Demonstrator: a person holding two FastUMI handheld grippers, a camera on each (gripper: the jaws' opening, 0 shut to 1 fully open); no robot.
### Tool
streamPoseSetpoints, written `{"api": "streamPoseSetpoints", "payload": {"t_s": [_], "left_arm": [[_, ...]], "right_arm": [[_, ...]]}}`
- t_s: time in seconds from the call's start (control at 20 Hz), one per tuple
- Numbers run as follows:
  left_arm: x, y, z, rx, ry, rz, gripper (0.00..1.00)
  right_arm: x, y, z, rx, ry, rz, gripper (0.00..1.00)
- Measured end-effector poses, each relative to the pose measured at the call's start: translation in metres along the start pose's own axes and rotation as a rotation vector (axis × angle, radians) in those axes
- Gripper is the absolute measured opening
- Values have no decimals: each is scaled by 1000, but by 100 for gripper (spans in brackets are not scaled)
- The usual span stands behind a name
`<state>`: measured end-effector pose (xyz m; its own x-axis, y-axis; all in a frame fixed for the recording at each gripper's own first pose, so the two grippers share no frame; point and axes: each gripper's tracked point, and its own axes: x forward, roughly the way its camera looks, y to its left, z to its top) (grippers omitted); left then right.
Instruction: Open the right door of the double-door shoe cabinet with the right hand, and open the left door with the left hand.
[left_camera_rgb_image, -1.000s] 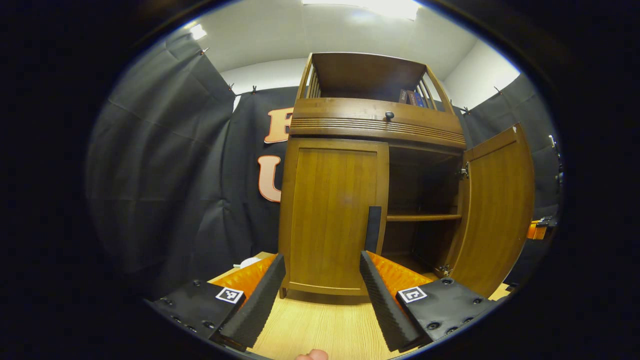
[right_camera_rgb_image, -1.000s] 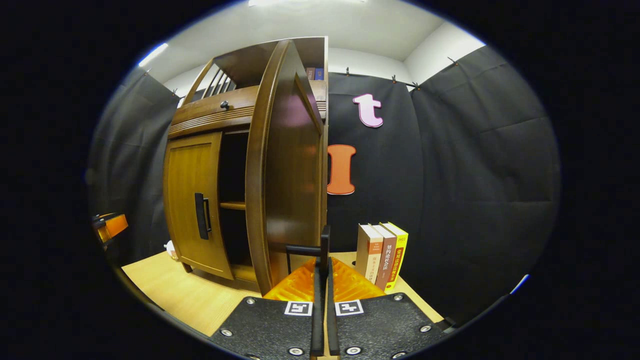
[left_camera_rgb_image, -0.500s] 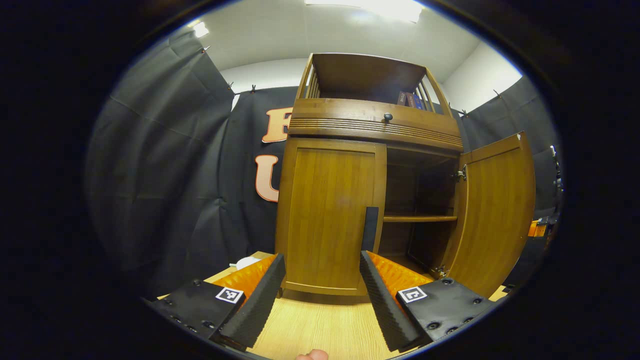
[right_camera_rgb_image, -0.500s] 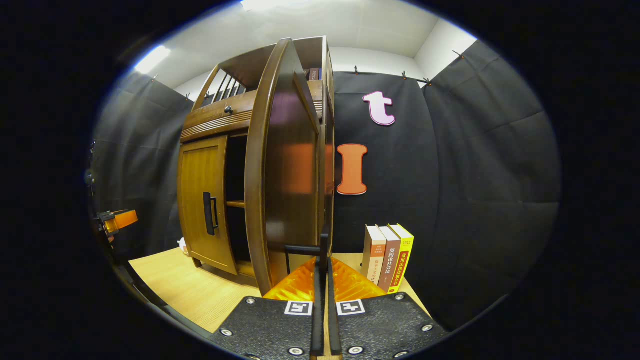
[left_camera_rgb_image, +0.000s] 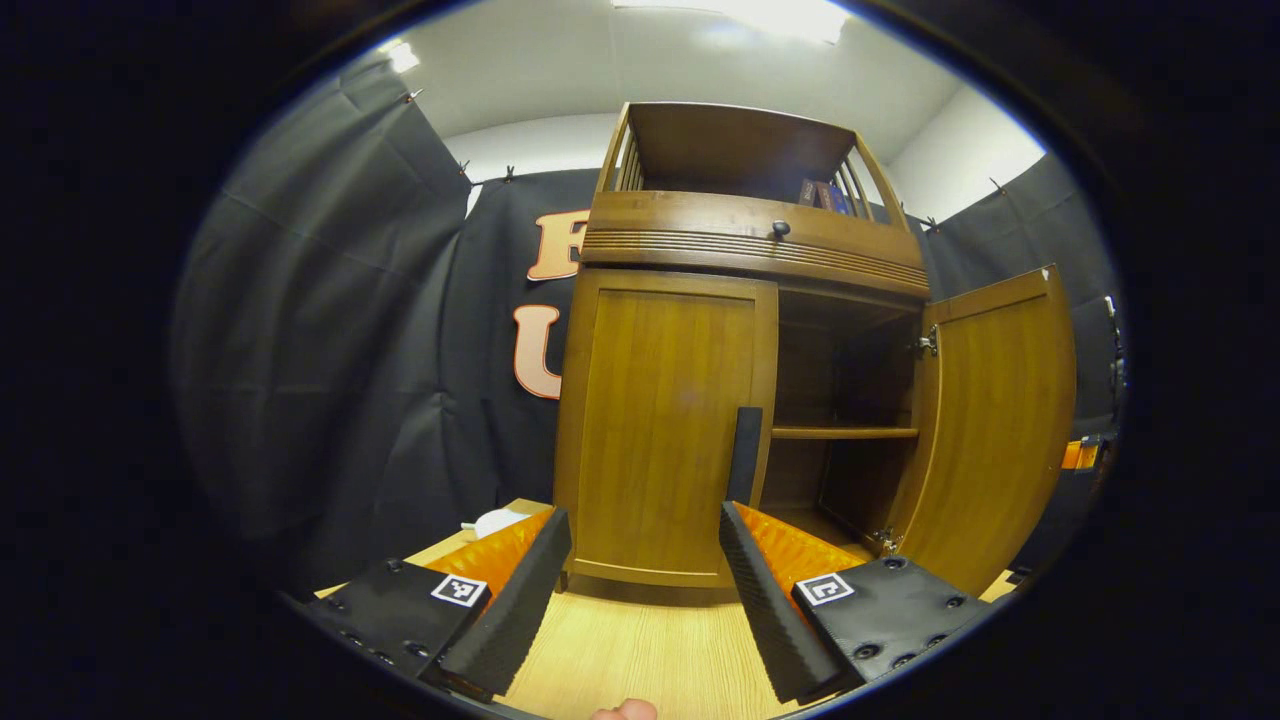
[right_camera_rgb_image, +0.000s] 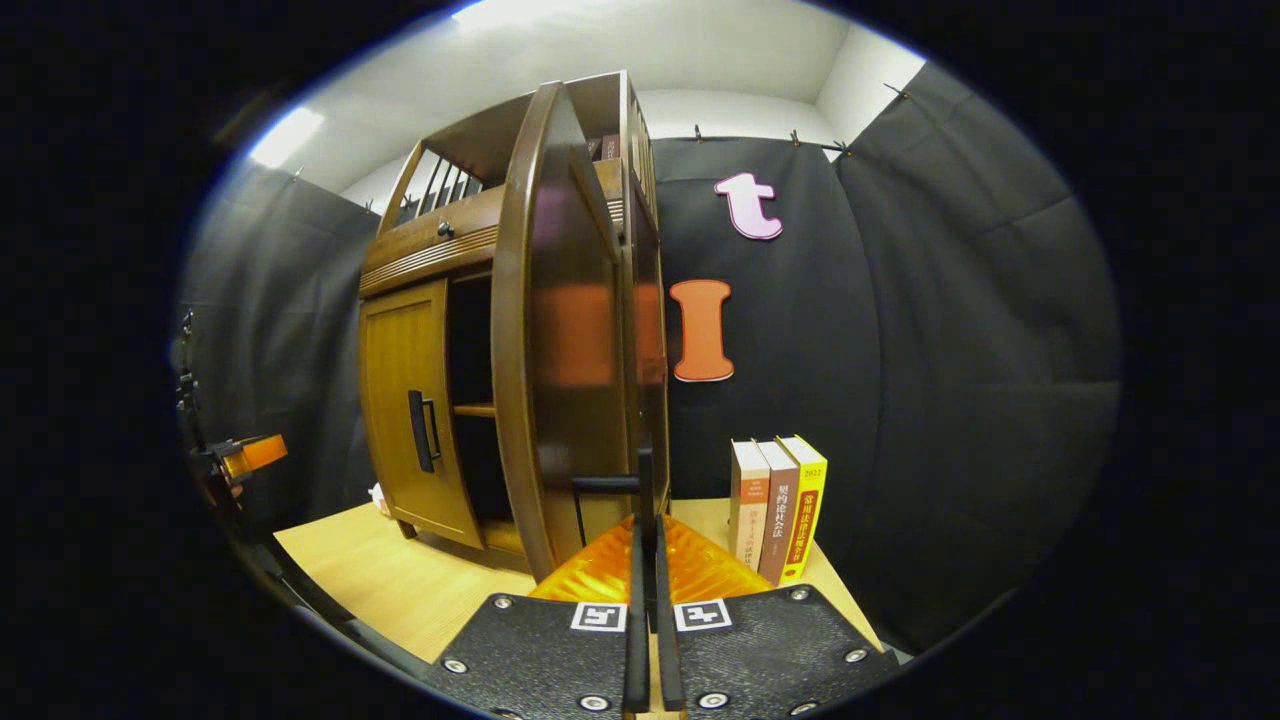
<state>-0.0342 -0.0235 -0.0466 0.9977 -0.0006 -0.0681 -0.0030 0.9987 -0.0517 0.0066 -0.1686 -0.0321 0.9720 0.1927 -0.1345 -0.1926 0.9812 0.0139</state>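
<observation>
Shoe cabinet (left_camera_rgb_image: 750, 240): stands on the wooden table (left_camera_rgb_image: 640, 650), taking up the centre of the left gripper view; from the right gripper view it sits at about 10 o'clock.
Right door (left_camera_rgb_image: 990, 420): swung wide open at 3 o'clock in the left gripper view, baring the inner shelf (left_camera_rgb_image: 845, 433); in the right gripper view its outer face stands close ahead at 12 o'clock.
Left door (left_camera_rgb_image: 665, 430): shut, flush with the cabinet front, dead ahead of the left gripper at 12 o'clock.
Left door handle (left_camera_rgb_image: 745, 455): a dark vertical bar at the door's inner edge, at about 1 o'clock from the left claw, above its right-hand finger.
Right door handle (right_camera_rgb_image: 615, 483): a dark bar just above the right claw's tips; the vertical stem appears to run down between them.
Right gripper (right_camera_rgb_image: 645, 610): fingers pressed nearly together, seemingly pinching the right door handle.
Left gripper (left_camera_rgb_image: 640, 590): fingers spread wide, empty, near the left door but not touching it.
Books (right_camera_rgb_image: 780, 510): three upright at 2 o'clock of the right claw, beside the cabinet.
Step in hand: the right door looks done; the left door is not yet begun.
Next move calls for: the left claw to go forward and slightly toward 1 o'clock, straddle the handle bar, close, then pull along the hinge's arc.
</observation>
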Motion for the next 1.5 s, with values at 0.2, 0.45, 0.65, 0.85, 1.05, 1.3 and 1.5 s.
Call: {"api": "streamPoseSetpoints", "payload": {"t_s": [0.2,0.45,0.65,0.85,1.05,1.3,1.5], "left_arm": [[5,-6,-3,2,10,-7,96],[11,-20,-4,7,23,-42,97],[18,-42,-5,-14,52,-99,98],[29,-64,6,19,35,-146,96],[50,-90,21,-1,16,-210,97],[95,-114,33,-19,11,-267,98],[138,-123,26,5,22,-266,98]], "right_arm": [[-29,-1,-9,22,-2,-53,3],[-58,11,-5,-6,-22,-104,4],[-66,30,2,-28,-25,-102,21],[-63,31,-1,-24,-9,-136,62],[-61,26,7,35,-39,-167,87],[-66,25,17,77,-61,-163,98],[-73,21,22,48,-75,-191,91]]}}
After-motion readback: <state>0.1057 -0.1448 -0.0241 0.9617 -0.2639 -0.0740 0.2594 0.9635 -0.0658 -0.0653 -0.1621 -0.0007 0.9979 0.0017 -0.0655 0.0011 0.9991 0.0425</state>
